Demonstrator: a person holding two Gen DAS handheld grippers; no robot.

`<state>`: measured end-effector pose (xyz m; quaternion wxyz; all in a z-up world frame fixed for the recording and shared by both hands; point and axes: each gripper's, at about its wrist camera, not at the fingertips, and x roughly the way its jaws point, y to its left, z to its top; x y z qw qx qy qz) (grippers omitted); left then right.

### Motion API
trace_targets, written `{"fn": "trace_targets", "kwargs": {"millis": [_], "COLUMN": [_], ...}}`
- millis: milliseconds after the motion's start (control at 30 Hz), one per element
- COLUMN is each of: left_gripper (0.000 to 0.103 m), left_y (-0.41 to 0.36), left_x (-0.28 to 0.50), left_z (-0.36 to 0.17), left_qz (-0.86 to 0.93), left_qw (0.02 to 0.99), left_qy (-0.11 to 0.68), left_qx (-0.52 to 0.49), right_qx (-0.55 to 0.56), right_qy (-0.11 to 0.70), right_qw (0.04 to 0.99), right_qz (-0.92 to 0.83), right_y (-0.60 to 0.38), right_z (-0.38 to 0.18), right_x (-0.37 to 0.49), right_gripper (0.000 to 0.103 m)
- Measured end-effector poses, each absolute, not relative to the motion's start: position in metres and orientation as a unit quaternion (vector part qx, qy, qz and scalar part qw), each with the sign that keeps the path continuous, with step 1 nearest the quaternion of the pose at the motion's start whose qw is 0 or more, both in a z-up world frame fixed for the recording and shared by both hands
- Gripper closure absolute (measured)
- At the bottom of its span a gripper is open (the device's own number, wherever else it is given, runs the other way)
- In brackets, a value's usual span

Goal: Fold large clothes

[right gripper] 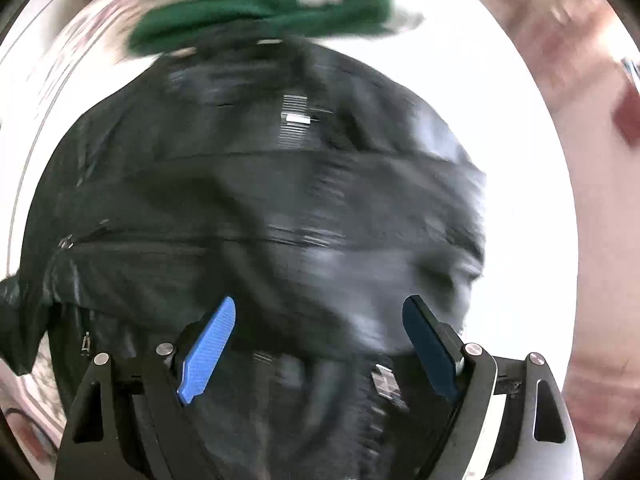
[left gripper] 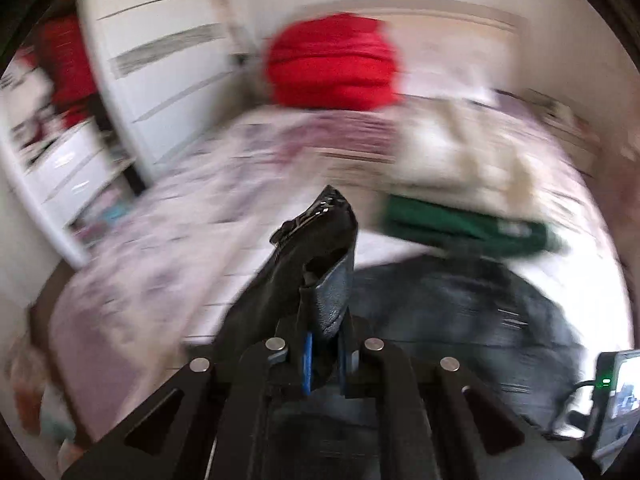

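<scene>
Between the left hand-held gripper (left gripper: 320, 344) pads: black jacket (left gripper: 320, 248) edge.

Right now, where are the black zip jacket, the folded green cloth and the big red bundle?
black zip jacket (right gripper: 256, 200): right wrist view, its middle panel.
folded green cloth (left gripper: 468, 230): left wrist view, its front fold.
big red bundle (left gripper: 332, 64): left wrist view, its middle.

The black jacket (right gripper: 260, 208) lies spread and creased on the bed, its shiny fabric crossed by seams and a zip. One zipped edge of it (left gripper: 320, 248) is lifted up off the bed, pinched and standing above the rest
</scene>
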<state>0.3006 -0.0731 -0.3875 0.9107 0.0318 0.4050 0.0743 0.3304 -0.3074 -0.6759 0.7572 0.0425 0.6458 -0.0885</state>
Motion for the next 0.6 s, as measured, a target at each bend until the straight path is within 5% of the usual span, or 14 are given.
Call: {"fn": "trace_targets", "kwargs": {"millis": [200, 400, 500, 533, 567, 600], "left_gripper": [0.097, 0.096, 0.087, 0.071, 0.041, 0.024], "left_y": [-0.220, -0.289, -0.292, -0.290, -0.285, -0.280], "left_x": [0.306, 0.300, 0.297, 0.296, 0.296, 0.295], "left_z": [-0.436, -0.484, -0.496, -0.495, -0.493, -0.492], "left_qz": [-0.085, -0.152, -0.163, -0.172, -0.179, -0.181], "left_qw": [0.878, 0.838, 0.821, 0.816, 0.814, 0.813], "left_qy": [0.467, 0.513, 0.539, 0.545, 0.549, 0.551], "left_qx": [0.057, 0.106, 0.094, 0.080, 0.067, 0.056], "right_qx": [0.120, 0.148, 0.185, 0.198, 0.215, 0.227], "right_qy": [0.649, 0.672, 0.678, 0.677, 0.676, 0.675], "right_qw": [0.736, 0.701, 0.688, 0.686, 0.683, 0.680], "right_qz": [-0.153, -0.186, -0.179, -0.177, -0.175, -0.175], "right_y": [-0.412, -0.470, -0.490, -0.495, -0.503, -0.508], "right_z": [-0.674, -0.705, -0.715, -0.716, -0.716, -0.715], "right_x": [0.287, 0.244, 0.228, 0.225, 0.220, 0.216], "right_gripper": [0.016, 0.016, 0.016, 0.016, 0.016, 0.016]}}
